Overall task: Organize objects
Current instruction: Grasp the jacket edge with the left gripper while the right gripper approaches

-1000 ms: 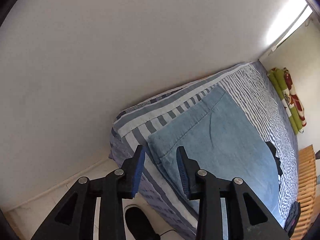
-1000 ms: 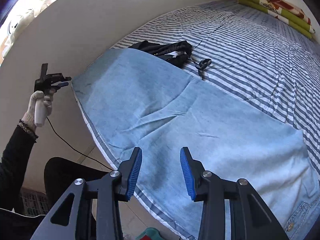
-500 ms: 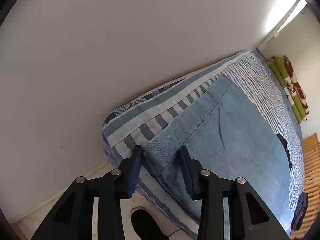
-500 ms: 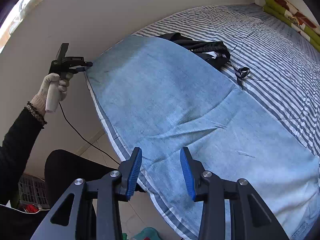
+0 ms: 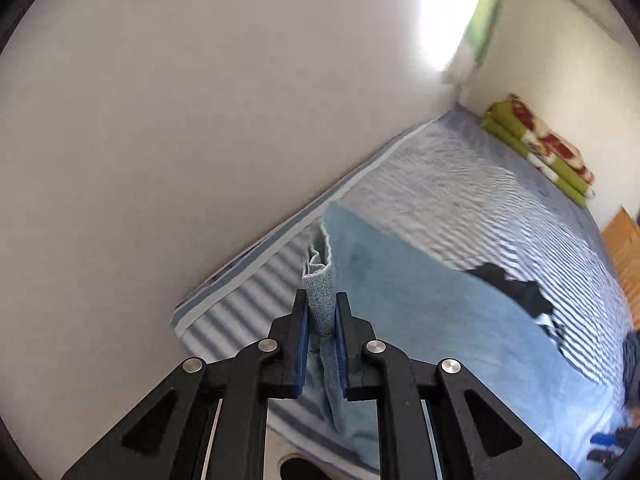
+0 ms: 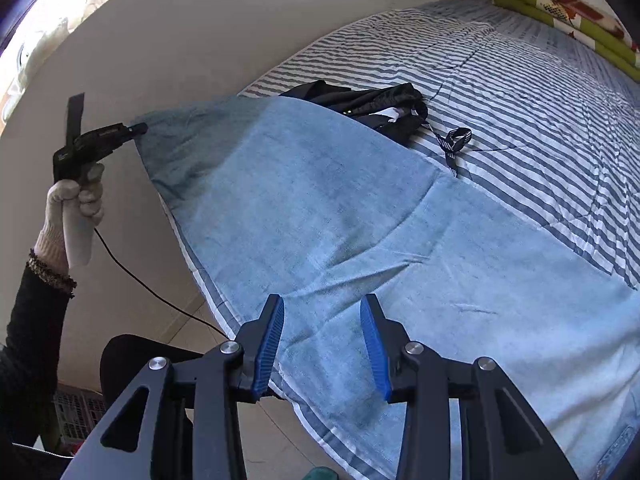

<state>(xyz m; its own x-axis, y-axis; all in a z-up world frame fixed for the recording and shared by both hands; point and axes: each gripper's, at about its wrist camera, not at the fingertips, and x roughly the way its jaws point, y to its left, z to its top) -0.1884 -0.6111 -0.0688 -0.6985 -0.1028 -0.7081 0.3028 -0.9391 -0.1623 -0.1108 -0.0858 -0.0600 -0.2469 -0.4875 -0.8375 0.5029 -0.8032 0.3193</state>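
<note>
A light blue denim garment (image 6: 320, 220) lies spread along the near edge of the striped bed (image 6: 520, 80). My left gripper (image 5: 321, 300) is closing its jaws on the garment's hemmed corner (image 5: 320, 292), and the folded cloth fills the narrow gap between the blue pads. In the right wrist view that left gripper (image 6: 136, 130), held by a gloved hand (image 6: 76, 200), holds the corner lifted off the bed. My right gripper (image 6: 322, 308) hovers open above the denim near the bed's front edge, with nothing between its fingers.
A black garment (image 6: 372, 108) lies partly under the denim's far side, with a black strap (image 6: 454, 144) beside it. A folded green and red blanket (image 6: 560, 4) sits at the bed's far end. A white wall runs along the bed's left side. A cable (image 6: 160, 296) hangs from the left gripper.
The left gripper closed in on the denim corner, took hold of it and raised it off the bed. The right gripper stayed open and shifted slightly over the denim.
</note>
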